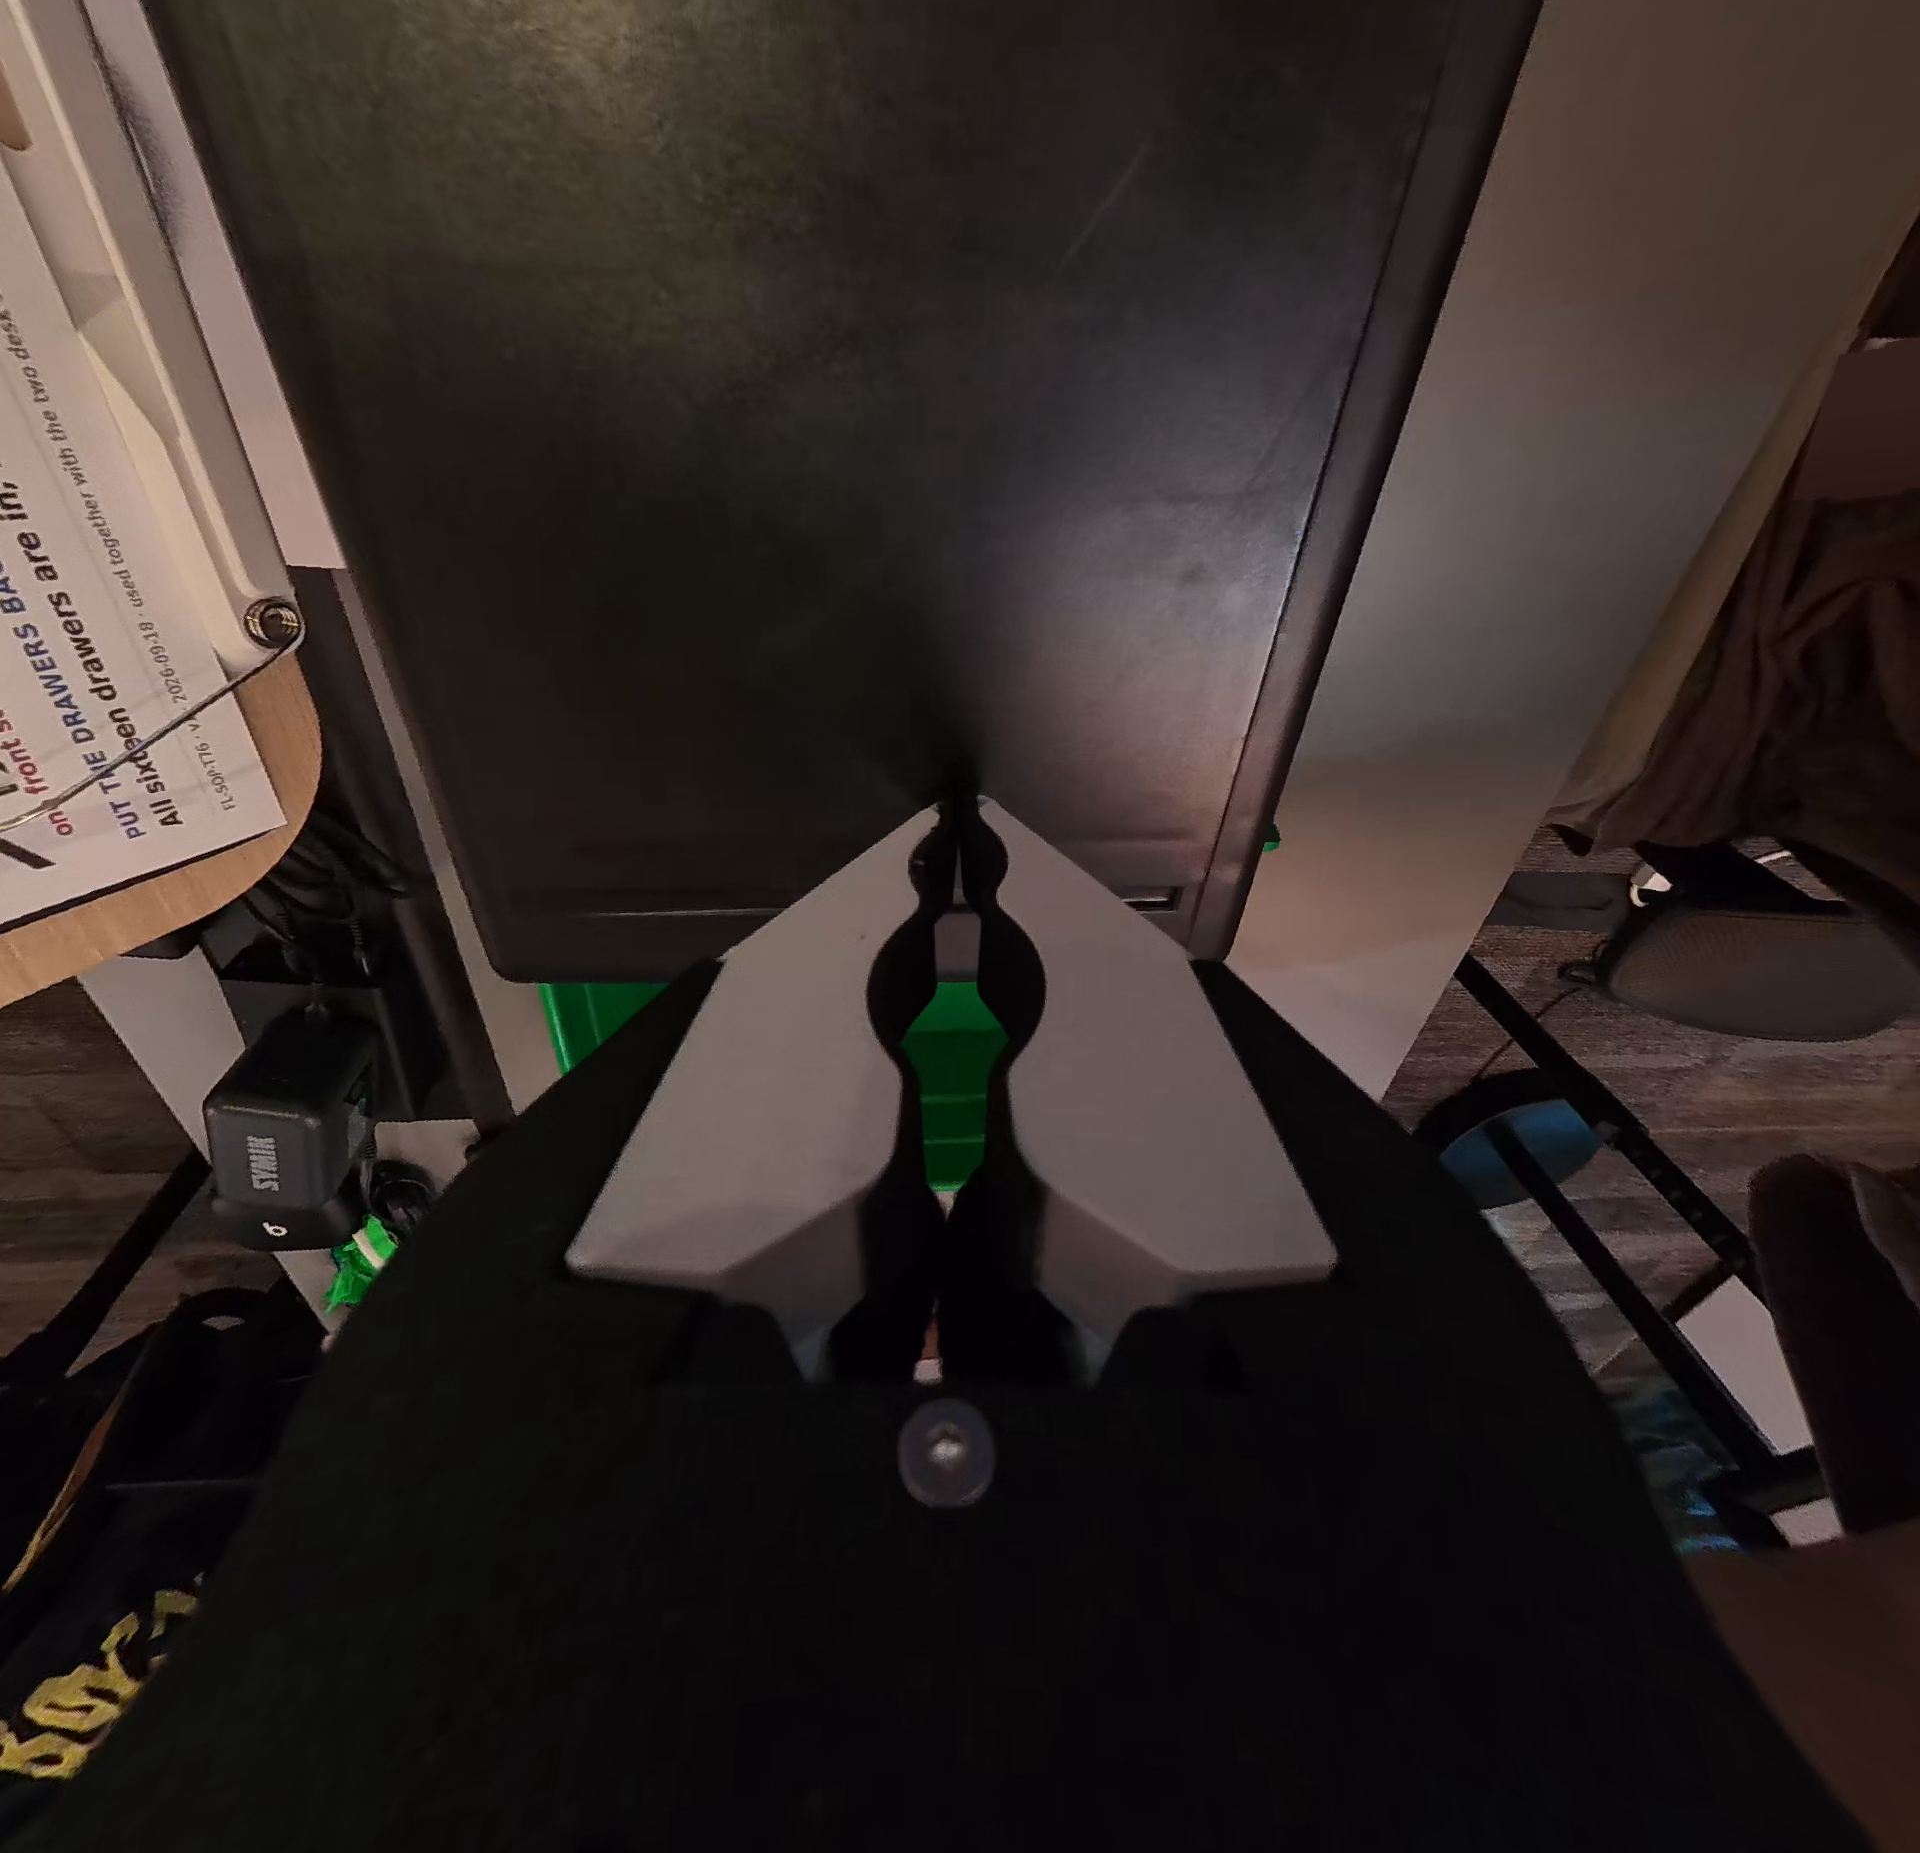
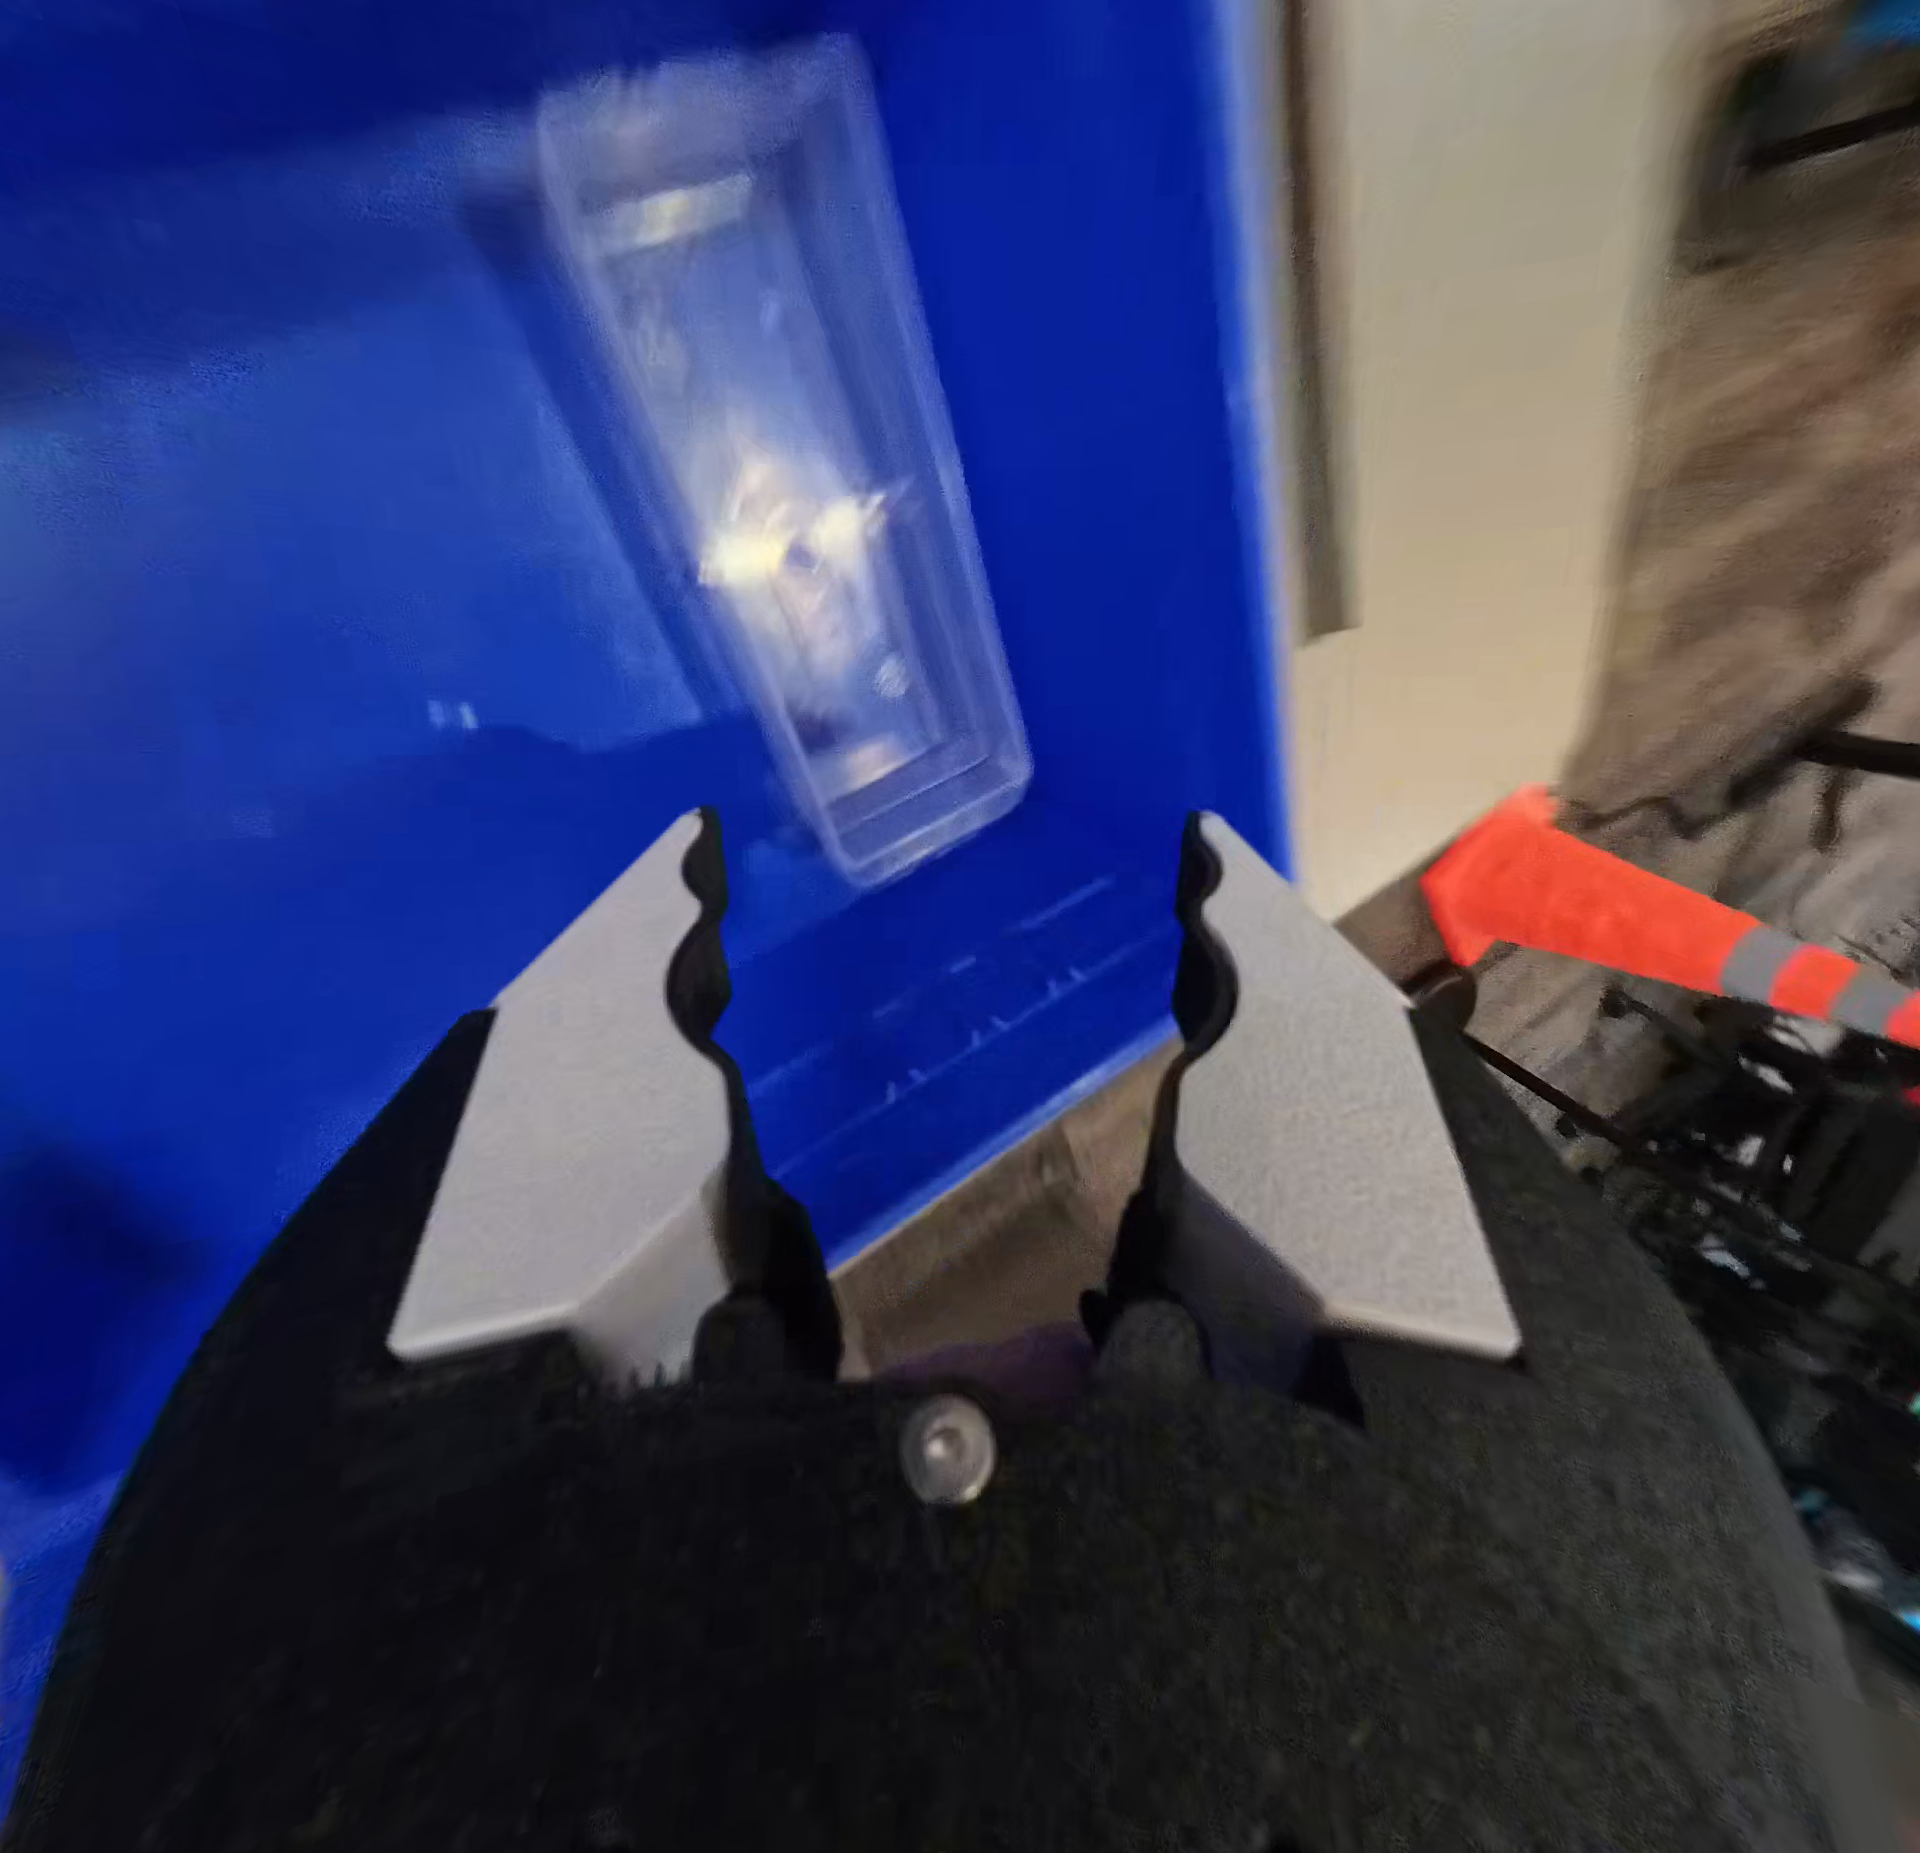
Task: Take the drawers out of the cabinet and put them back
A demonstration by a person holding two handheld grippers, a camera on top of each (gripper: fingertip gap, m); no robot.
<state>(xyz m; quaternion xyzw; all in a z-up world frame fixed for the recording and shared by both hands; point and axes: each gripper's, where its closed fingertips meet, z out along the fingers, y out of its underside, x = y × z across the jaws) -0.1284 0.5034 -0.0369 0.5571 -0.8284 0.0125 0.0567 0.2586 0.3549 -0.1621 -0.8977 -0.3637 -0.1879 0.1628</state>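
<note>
Dim office clutter surrounds both views. Left gripper (image 1: pixel 954 816) is clenched, its tips pressed against a black panel (image 1: pixel 790 401), likely the cabinet's side, seemingly steadying it. Right gripper (image 2: pixel 948 827) gapes empty just short of a clear drawer (image 2: pixel 769 453) lying in a blue bin (image 2: pixel 260 556) near its right wall, probably parked there awaiting reinsertion.

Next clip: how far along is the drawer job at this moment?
Done: one clear drawer lies out in the blue bin. In hand: the left claw is shut against the black cabinet panel; the right claw is open and empty above the bin. Left: returning that drawer; the cabinet's drawer slots are not visible.
</note>
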